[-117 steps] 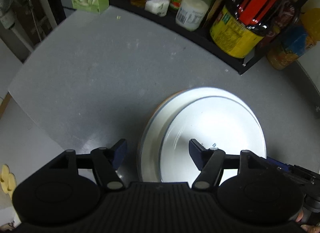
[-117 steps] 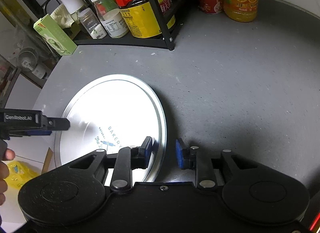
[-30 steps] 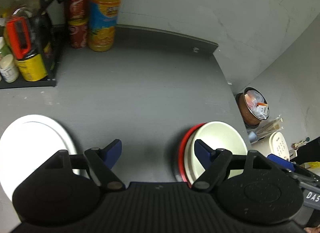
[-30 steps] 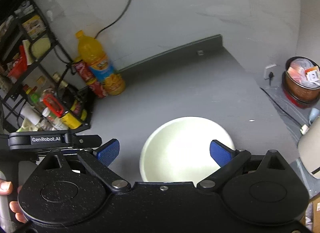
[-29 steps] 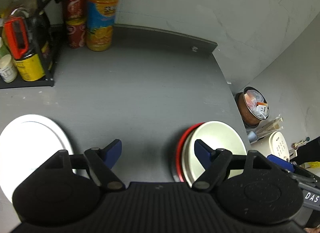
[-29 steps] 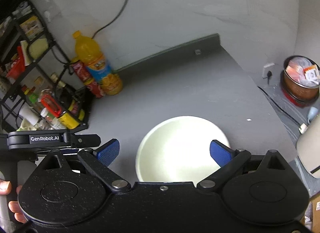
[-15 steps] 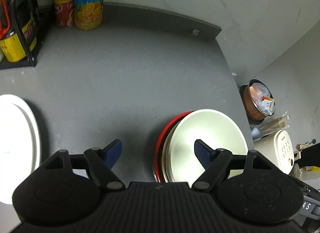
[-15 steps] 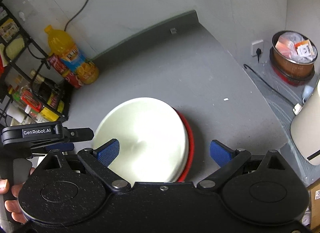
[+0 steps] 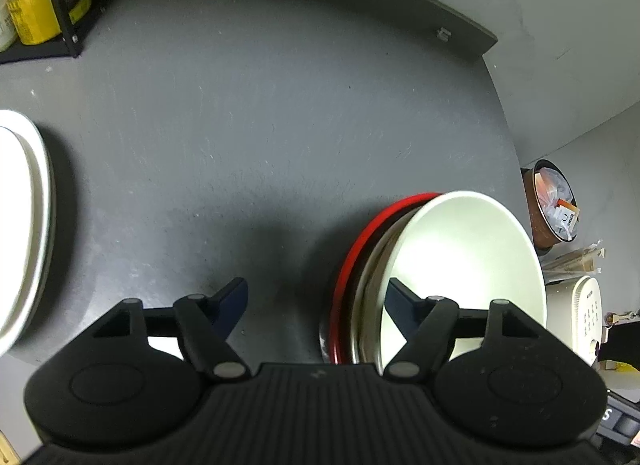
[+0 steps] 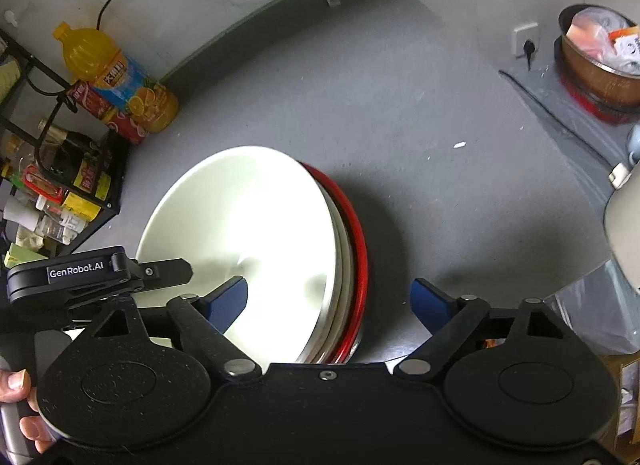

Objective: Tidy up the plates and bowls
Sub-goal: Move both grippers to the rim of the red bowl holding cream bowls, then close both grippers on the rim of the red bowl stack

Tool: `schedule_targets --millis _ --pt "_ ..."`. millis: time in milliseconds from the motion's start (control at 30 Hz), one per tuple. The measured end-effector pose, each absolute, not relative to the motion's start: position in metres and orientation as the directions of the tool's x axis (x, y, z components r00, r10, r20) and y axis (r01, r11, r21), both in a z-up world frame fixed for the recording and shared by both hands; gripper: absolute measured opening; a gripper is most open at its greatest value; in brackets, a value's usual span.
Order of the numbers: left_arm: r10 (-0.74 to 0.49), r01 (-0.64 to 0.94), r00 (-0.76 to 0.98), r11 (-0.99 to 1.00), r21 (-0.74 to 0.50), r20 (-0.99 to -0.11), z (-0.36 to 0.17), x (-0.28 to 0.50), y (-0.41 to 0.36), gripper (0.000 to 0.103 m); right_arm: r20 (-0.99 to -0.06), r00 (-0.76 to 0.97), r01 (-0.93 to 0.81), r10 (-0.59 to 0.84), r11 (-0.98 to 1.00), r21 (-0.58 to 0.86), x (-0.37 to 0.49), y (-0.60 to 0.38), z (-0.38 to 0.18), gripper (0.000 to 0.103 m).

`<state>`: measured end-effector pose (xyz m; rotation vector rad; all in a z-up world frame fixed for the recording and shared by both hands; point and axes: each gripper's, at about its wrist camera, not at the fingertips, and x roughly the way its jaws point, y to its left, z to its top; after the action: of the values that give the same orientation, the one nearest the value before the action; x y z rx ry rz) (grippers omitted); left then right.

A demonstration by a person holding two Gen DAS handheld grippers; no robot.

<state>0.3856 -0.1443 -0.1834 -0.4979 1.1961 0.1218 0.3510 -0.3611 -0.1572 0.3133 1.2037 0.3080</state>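
a stack of bowls is sitting near the right front corner of the grey table (image 9: 256, 113): a cream bowl (image 9: 468, 261) is lying on top, a metal-rimmed bowl is showing just under it, and a red bowl (image 9: 352, 261) is sitting at the bottom with its rim showing along one side. in the right wrist view the same cream bowl (image 10: 248, 217) is filling the centre, with the red bowl (image 10: 358, 249) edging out on its right. the left tool (image 9: 316, 297) is standing open with its jaws having just been closing; the left edge of the stack is lying between its blue pads, and the right pad is overlapping the cream bowl in the view, though contact cannot be told. the right tool (image 10: 330, 301) is also standing wide open, jaws having just been closing, with the right edge of the stack between its pads and neither pad pressing on it. the left tool (image 10: 96, 273) is showing at the left of the right wrist view, with a hand (image 10: 16, 405) gripping a handle below it. a stack of white plates (image 9: 20, 225) is lying well apart at the left edge of the table. an orange juice bottle (image 10: 116, 77) and red cans (image 10: 108, 109) are standing at the back beside a black wire rack (image 10: 60, 169) of jars. a copper-coloured pot (image 10: 596, 53) is sitting beyond the table.
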Motion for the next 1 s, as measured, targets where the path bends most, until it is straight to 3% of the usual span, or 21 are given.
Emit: schedule_targets --millis 367,433,1000 --pt "-0.268 -0.369 0.322 0.848 -0.381 -0.908 -0.210 0.390 -0.150 0.036 -0.870 0.248 -0.030 0.425 0.901 0.432 0.354 -0.365 -0.178 0.040" --pt "-0.288 -0.367 0.334 0.838 -0.405 -0.898 -0.210 0.389 -0.150 0.028 -0.871 0.245 -0.033 0.427 0.901 0.432 0.354 -0.366 -0.177 0.039" --pt "-0.274 -0.350 0.383 0.841 -0.413 -0.882 -0.190 0.375 -0.136 0.028 -0.858 0.299 -0.094 0.418 0.907 0.409 0.346 -0.349 -0.149 0.033"
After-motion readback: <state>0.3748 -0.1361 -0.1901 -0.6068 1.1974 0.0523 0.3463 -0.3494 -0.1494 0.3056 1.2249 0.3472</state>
